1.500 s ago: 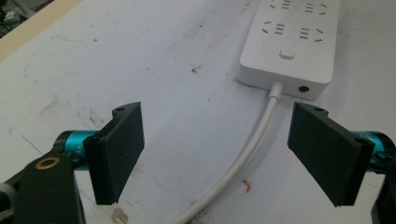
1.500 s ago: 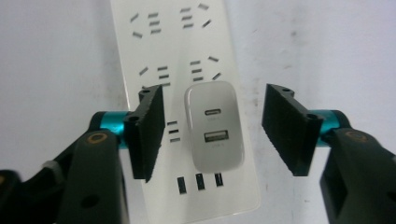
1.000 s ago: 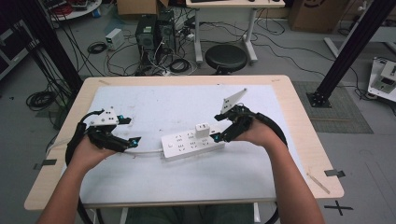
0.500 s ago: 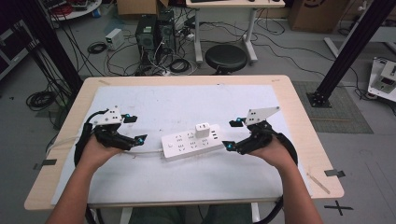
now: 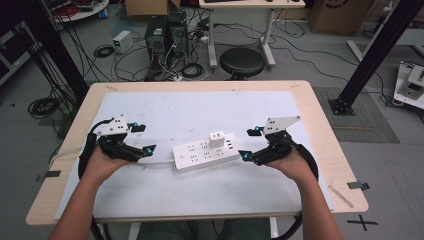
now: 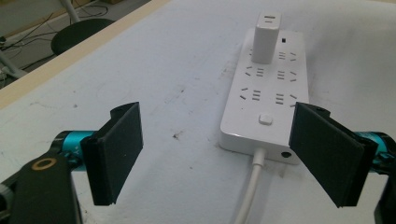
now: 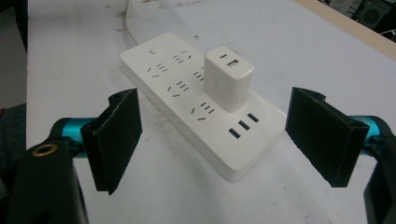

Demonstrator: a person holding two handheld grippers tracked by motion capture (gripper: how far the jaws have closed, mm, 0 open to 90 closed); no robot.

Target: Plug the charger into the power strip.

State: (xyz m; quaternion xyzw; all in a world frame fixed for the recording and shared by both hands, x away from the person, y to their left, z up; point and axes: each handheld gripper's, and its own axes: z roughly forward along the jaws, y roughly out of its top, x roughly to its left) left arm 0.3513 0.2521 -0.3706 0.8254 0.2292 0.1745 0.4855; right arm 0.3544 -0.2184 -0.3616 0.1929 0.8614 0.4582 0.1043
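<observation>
A white power strip [image 5: 206,153] lies near the middle of the white mat [image 5: 200,115] that covers the wooden table [image 5: 320,125], its long axis running roughly from 8 o'clock to 2 o'clock in the high view. A white charger block [image 5: 217,139] stands upright, plugged into the strip toward its 2 o'clock end, and the strip's white cord [image 5: 157,162] leaves the opposite end and trails off toward 9 o'clock. The left gripper [image 5: 142,138] sits at about 9 o'clock from the strip, held in the person's left hand [image 5: 100,165], with its jaws spread wide and nothing between them — in the left gripper view the two black pads [image 6: 119,149] stand well apart, framing the cord end of the strip, which lies just beyond them on the mat. The right gripper [image 5: 250,143] sits at about 3 o'clock from the strip, held in the right hand [image 5: 295,167], and its jaws are likewise spread and empty; its tips are near the strip's end but apart from it. In the right gripper view the strip's charger end lies between and just past the open pads [image 7: 116,135], the charger's two ports facing up. Beyond the table at 12 o'clock a round black stool [image 5: 242,61] stands on the grey floor — among loose cables and computer towers [image 5: 162,32].
</observation>
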